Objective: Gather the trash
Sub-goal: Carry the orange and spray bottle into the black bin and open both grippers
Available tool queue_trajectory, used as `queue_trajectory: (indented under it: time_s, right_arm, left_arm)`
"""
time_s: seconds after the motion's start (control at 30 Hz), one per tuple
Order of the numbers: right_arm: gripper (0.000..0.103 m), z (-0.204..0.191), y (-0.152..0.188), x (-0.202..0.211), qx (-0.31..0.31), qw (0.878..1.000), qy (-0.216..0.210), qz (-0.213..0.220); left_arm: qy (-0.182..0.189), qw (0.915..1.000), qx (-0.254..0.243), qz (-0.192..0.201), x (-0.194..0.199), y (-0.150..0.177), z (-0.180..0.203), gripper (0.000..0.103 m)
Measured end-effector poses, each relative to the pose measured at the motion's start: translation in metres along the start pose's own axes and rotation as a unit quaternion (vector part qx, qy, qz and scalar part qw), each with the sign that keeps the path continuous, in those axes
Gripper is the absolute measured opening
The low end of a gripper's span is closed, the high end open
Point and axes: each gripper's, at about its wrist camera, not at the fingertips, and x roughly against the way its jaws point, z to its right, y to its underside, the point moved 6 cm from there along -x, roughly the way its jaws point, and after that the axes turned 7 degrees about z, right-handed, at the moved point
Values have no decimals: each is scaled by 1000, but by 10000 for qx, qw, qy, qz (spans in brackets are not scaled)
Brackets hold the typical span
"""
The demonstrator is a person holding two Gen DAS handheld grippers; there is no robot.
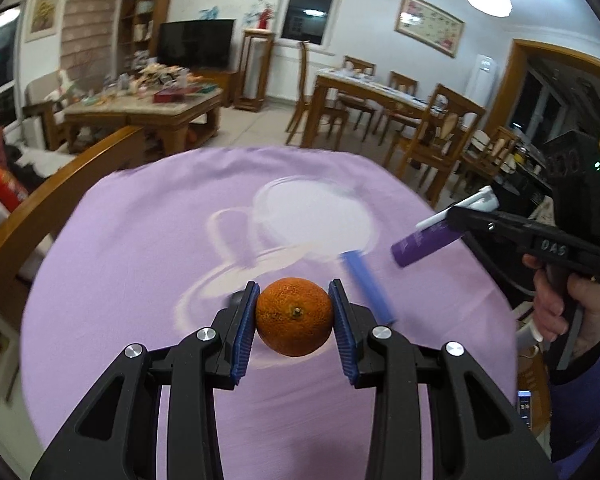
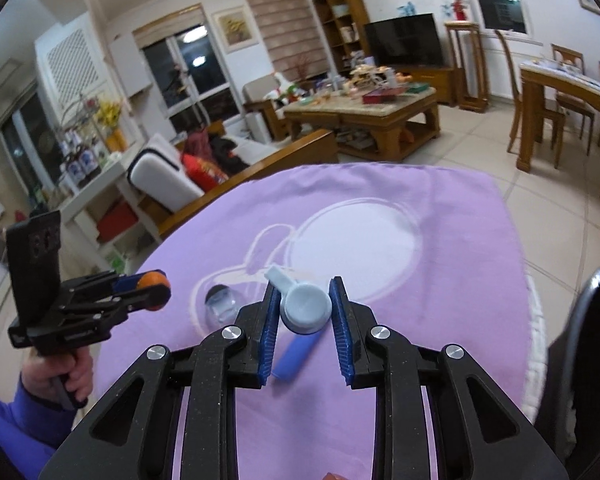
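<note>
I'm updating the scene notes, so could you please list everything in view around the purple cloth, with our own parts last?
orange: one, orange, clamped between the left jaws, above the cloth.
bottle: one, purple with a white cap, held between the right jaws.
blue bar: one, blue, lying on the cloth.
clear cup: one, transparent with a dark rim, on the cloth.
cloth: one, lilac with a pale print, covering the table.
coffee table: one, wooden, cluttered, behind.
television: one, black, far wall.
left gripper: black, blue pads.
right gripper: black, blue pads.
</note>
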Motion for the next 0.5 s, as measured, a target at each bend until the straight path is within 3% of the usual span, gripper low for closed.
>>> queue_trajectory:
  time_s: [0.3, 0.5]
  right_arm:
    - [26, 56, 2, 76, -453, 9963, 367, 628]
    - [26, 109, 11, 140, -895, 9864, 817, 1107]
  left_arm:
    - [732, 9959, -501, 150, -26, -31, 100, 36]
    - [1204, 9888, -857, 205, -51, -43, 172, 36]
